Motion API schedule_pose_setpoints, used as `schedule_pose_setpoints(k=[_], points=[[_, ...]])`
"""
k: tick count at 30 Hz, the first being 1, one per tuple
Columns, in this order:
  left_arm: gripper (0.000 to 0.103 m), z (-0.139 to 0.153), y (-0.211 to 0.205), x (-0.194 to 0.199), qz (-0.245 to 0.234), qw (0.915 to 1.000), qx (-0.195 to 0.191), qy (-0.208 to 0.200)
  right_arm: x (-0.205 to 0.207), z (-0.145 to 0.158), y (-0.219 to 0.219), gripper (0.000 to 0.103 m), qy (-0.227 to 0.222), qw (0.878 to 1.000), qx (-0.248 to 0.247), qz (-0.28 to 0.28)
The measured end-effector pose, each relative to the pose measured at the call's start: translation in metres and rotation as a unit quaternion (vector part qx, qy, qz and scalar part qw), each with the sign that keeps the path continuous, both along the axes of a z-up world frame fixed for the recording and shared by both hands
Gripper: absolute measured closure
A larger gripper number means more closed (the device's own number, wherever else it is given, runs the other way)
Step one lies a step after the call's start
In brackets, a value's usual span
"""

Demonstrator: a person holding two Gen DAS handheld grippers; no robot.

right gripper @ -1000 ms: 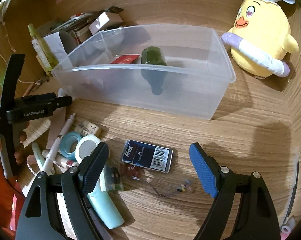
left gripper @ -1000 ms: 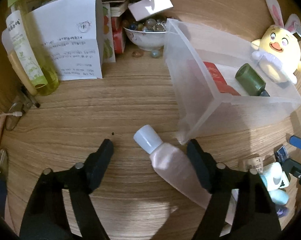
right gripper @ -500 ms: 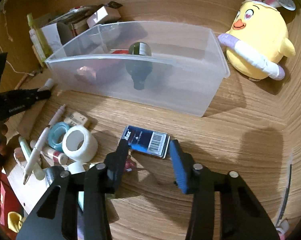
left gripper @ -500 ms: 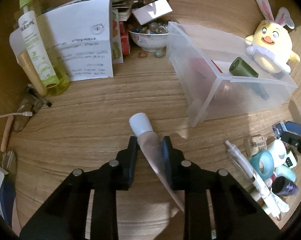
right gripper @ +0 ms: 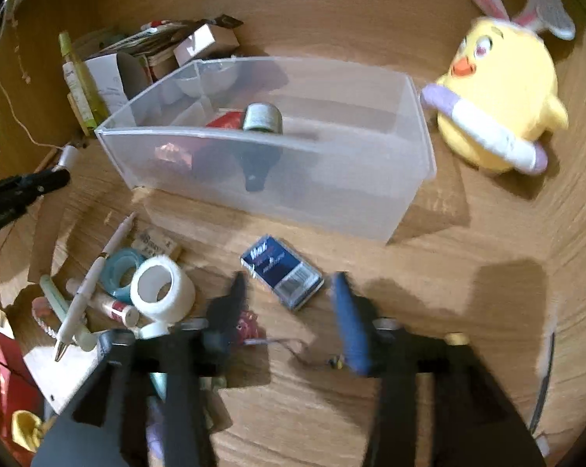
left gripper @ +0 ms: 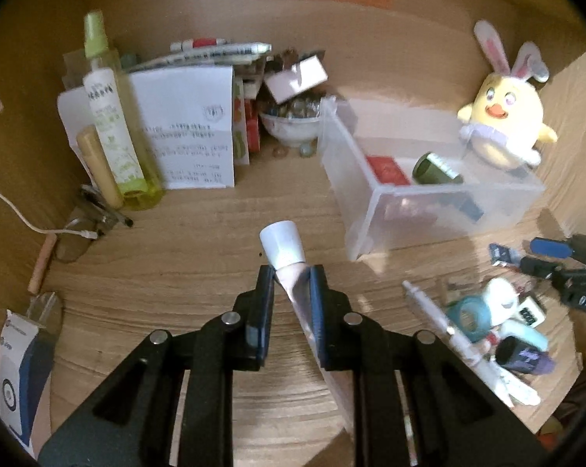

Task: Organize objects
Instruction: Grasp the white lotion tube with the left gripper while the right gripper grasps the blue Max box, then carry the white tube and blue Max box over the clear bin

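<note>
Since a second ago my left gripper (left gripper: 292, 278) has gone from wide open around the pink tube (left gripper: 293, 268) to clamped on it just below its white cap, and the tube is now riding up off the wooden desk (left gripper: 199, 241), cap pointing forward, with its jaws closing the last bit on it. I am seeing the clear plastic bin (left gripper: 441, 210) to the right of it, with a red box (left gripper: 386, 169) and a dark green bottle (left gripper: 435, 167) lying inside. My right gripper (right gripper: 289, 292) is blurred; its jaws are opening, pads apart on either side of the blue staple box (right gripper: 283, 270), which is lying flat on the desk in front of the bin. I am not seeing the pads pressing on it. Rolls of tape (right gripper: 160, 288) and pens are cluttering the desk to its left.
</note>
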State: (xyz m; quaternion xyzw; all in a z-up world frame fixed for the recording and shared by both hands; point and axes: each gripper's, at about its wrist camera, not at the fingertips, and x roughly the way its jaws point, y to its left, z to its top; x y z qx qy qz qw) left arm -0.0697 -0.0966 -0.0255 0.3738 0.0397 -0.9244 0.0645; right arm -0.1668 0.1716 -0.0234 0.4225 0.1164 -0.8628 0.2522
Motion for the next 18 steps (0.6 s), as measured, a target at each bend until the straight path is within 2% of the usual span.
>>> schedule_pose_setpoints(k=[2,9,11,13,14,16,18], points=[[0.085,0.007,0.0,0.005,-0.001,0.9999,0.003,0.012,0.0,0.002,-0.006,0.045,0.015,1.0,0.013,0.006],[0.086,0.04,0.006,0.021,-0.008,0.9979,0.008,0.063,-0.011,-0.007,-0.029,0.045,0.008,0.998,0.05,0.038],[0.086,0.05,0.007,0.024,-0.012,0.997,0.011,0.076,-0.013,-0.011,-0.031,0.052,0.0,0.998,0.054,0.042],[0.086,0.06,0.01,0.026,-0.015,0.9956,0.009,0.092,-0.014,-0.014,-0.031,0.065,-0.011,0.998,0.05,0.048],[0.086,0.064,0.011,0.026,-0.016,0.9951,0.009,0.097,-0.014,-0.013,-0.03,0.066,-0.016,0.998,0.043,0.048],[0.086,0.072,0.014,0.027,-0.02,0.9937,0.01,0.11,-0.012,-0.011,-0.029,0.075,-0.013,0.998,0.044,0.046],[0.086,0.08,0.018,0.026,-0.024,0.9922,0.011,0.122,-0.009,-0.009,-0.027,0.078,-0.009,0.998,0.044,0.045]])
